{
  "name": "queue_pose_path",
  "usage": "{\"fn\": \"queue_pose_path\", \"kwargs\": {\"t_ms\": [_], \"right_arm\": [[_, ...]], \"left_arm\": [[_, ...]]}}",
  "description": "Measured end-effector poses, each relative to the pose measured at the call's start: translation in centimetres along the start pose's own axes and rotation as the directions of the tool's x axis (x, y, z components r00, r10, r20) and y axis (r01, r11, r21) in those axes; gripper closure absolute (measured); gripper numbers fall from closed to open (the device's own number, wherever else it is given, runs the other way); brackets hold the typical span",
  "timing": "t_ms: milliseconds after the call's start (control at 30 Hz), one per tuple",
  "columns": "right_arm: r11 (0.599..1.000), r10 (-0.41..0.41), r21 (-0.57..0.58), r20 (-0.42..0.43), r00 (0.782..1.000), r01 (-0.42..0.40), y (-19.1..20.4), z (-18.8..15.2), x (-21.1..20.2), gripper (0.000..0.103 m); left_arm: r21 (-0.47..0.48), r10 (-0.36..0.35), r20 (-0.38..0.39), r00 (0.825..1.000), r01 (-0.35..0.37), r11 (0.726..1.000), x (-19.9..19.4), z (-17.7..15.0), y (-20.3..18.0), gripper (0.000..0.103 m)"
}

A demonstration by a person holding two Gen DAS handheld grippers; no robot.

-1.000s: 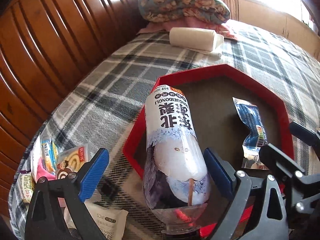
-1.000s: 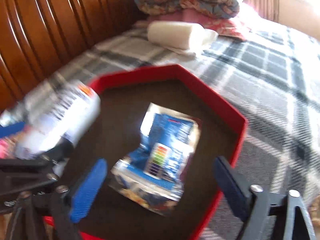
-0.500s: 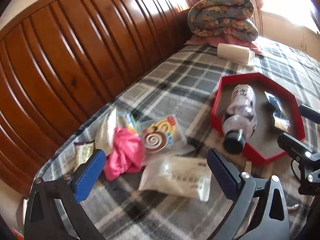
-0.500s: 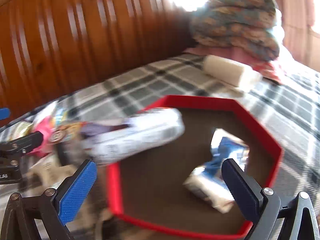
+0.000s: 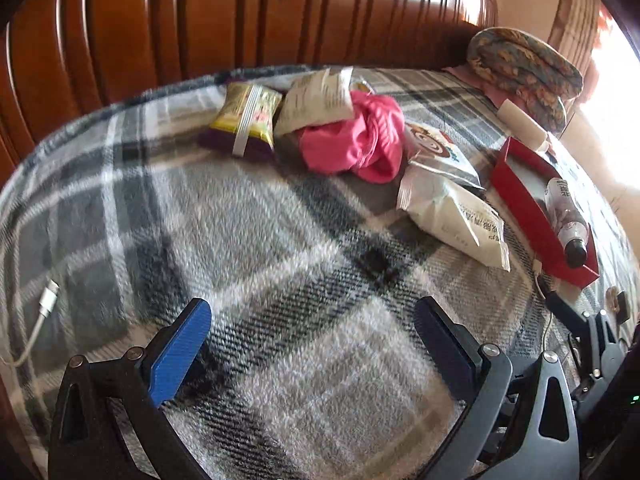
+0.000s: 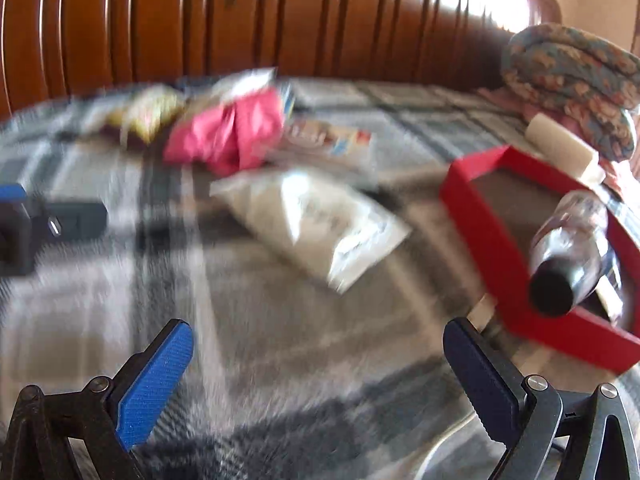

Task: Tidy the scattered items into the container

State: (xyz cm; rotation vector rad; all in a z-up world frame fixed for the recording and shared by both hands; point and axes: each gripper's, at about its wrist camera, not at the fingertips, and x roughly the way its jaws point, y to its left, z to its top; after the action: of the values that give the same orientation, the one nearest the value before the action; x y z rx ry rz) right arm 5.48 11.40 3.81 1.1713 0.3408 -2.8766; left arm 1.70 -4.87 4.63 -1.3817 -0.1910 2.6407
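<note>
While the red octagonal container (image 5: pixel 520 196) sits at three o'clock of the left view on the plaid blanket (image 5: pixel 280 280), a clear bottle (image 5: pixel 566 216) with a dark cap is seen lying inside it, cap toward the near rim. Scattered items remain outside, at twelve to two o'clock: a white pouch (image 5: pixel 456 220), a spiral-print packet (image 5: pixel 440 152), a crumpled pink cloth (image 5: pixel 356 144), a second white pouch (image 5: pixel 316 100), a yellow-and-purple snack pack (image 5: pixel 248 120).

Left hand-held gripper (image 5: pixel 312 344): jaws spread wide, just opened fully, nothing between them. Right hand-held gripper (image 6: pixel 316 364): likewise wide and empty; that view is smeared.

Risks, judged: glossy film pouches are slick and pillowy, so a pinch at the bulge could squirt them out. The cloth is limp and overlaps its neighbours, so one could be dragged along. Deep fleece pile may be snagged by a low pad. A white cable (image 5: pixel 36 320) lies at nine o'clock.
</note>
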Motion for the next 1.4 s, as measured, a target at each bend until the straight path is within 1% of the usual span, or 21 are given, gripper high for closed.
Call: {"fn": "queue_pose_path", "kwargs": {"t_ms": [33,67,100,167,200,233,267,300,333,367,433,500,533,600,967,1400], "right_arm": [[1.0,-0.018,-0.022,-0.025,1.0,0.018,0.5,0.0,0.6,0.0],[0.999,-0.028,-0.031,-0.018,0.999,0.027,0.9,0.0,0.5,0.0],[0.999,-0.019,-0.027,-0.001,1.0,0.019,0.9,0.1,0.2,0.0],[1.0,0.027,0.009,0.027,0.999,-0.027,0.7,0.2,-0.4,0.0],[0.998,0.049,0.026,0.025,0.998,-0.05,0.7,0.2,-0.4,0.0],[0.996,0.075,0.036,0.003,0.997,-0.076,0.7,0.2,0.0,0.0],[0.994,0.098,0.048,-0.034,0.995,-0.096,0.7,0.1,0.8,0.0],[0.99,0.13,0.07,-0.076,0.989,-0.124,0.5,-0.1,1.9,0.0],[0.982,0.166,0.103,-0.09,0.982,-0.157,0.1,-0.2,2.4,0.0],[0.976,0.188,0.128,-0.091,0.978,-0.176,-0.4,-0.2,2.6,0.0],[0.973,0.194,0.14,-0.087,0.977,-0.181,-0.7,-0.3,2.7,0.0],[0.981,0.167,0.113,-0.092,0.982,-0.156,-0.1,-0.4,2.6,0.0],[0.982,0.163,0.109,-0.091,0.982,-0.153,0.0,-0.5,2.5,0.0],[0.98,0.172,0.117,-0.088,0.981,-0.162,-0.1,-0.5,2.5,0.0],[0.981,0.167,0.118,-0.093,0.982,-0.155,-0.1,-0.4,2.6,0.0],[0.981,0.164,0.118,-0.095,0.982,-0.153,0.0,-0.4,2.5,0.0]], "left_arm": [[-0.024,-0.012,0.005,1.0,0.012,1.0,0.2,-0.4,0.6,0.0],[-0.034,-0.023,0.023,0.999,0.023,0.999,0.3,-0.7,1.1,0.0],[-0.031,-0.026,0.044,0.999,0.027,0.999,0.2,-0.8,1.2,0.0],[0.002,0.006,0.067,0.998,-0.006,1.0,0.2,-0.7,0.7,0.0],[0.033,0.031,0.072,0.997,-0.033,0.999,0.5,-0.7,0.4,0.0],[0.074,0.066,0.077,0.995,-0.072,0.995,1.1,-0.8,-0.1,0.0],[0.13,0.115,0.094,0.989,-0.127,0.983,1.8,-1.2,-0.7,0.0],[0.188,0.162,0.124,0.979,-0.183,0.965,2.6,-1.8,-1.4,0.0],[0.22,0.191,0.145,0.971,-0.22,0.951,3.0,-2.2,-2.0,0.0],[0.23,0.206,0.152,0.967,-0.237,0.944,3.0,-2.2,-2.4,0.0],[0.221,0.193,0.149,0.97,-0.223,0.949,3.1,-2.2,-2.1,0.0],[0.203,0.169,0.14,0.976,-0.195,0.96,3.2,-2.0,-1.6,0.0],[0.202,0.167,0.139,0.976,-0.193,0.96,3.2,-2.0,-1.6,0.0],[0.207,0.174,0.141,0.975,-0.201,0.958,3.2,-1.9,-1.7,0.0],[0.209,0.188,0.134,0.973,-0.213,0.954,3.0,-2.0,-1.9,0.0],[0.208,0.188,0.141,0.972,-0.214,0.954,2.9,-2.1,-1.8,0.0]]}}
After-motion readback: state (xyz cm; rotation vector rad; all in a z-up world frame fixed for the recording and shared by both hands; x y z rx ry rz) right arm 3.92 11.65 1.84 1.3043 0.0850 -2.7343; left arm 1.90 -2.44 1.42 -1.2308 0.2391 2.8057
